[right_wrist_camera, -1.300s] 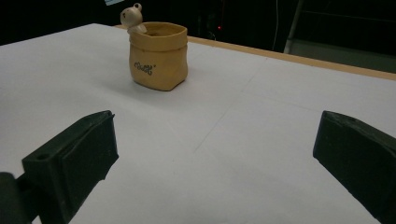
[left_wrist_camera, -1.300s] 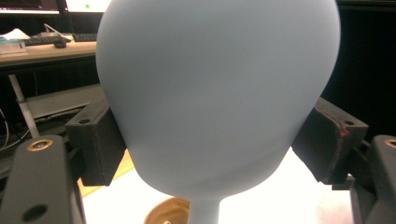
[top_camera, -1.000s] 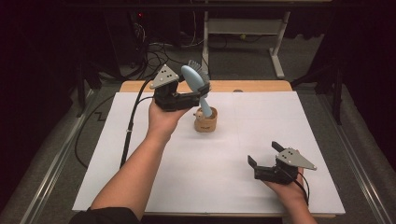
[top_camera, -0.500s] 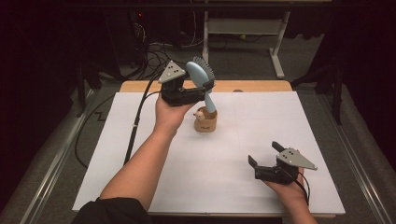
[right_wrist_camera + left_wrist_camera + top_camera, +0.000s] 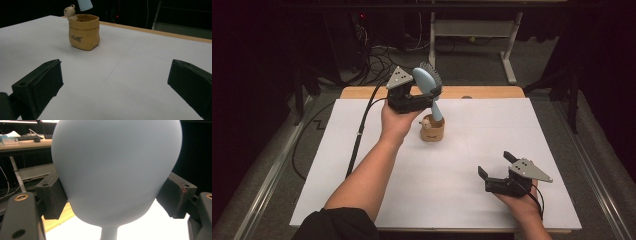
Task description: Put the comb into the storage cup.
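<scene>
Since a second ago the left tongs (image 5: 432, 96) have carried the pale blue brush (image 5: 428, 85) a little to the right and lower, so that the end of its handle now hangs just above the mouth of the tan pot (image 5: 432, 131) instead of beside it; the right tongs (image 5: 495, 169) have kept their place. The left tongs are clamped on the brush at its wide head (image 5: 115, 170), one black jaw pressing each side, with the dark bristles turned to the far side and the thin handle pointing down. From the right gripper view the handle's end (image 5: 85, 5) is seen over the pot's far rim, apart from it.

The pot (image 5: 84, 32) stands upright on the white sheet (image 5: 362, 165) that covers the counter, in the far middle part, with a small figure (image 5: 70, 12) leaning on its left rim and dark lettering on its near side. The right tongs rest near the right front corner of the sheet, jaws wide apart with nothing between them, well away from the pot. The sheet between them and the pot is bare.

Beyond the counter's wooden far edge (image 5: 482, 92) lie tangled cables (image 5: 382, 65) on the floor and the white legs of a frame (image 5: 512, 45). The left tongs' own cable (image 5: 362, 125) trails over the left part of the sheet, clear of the pot.
</scene>
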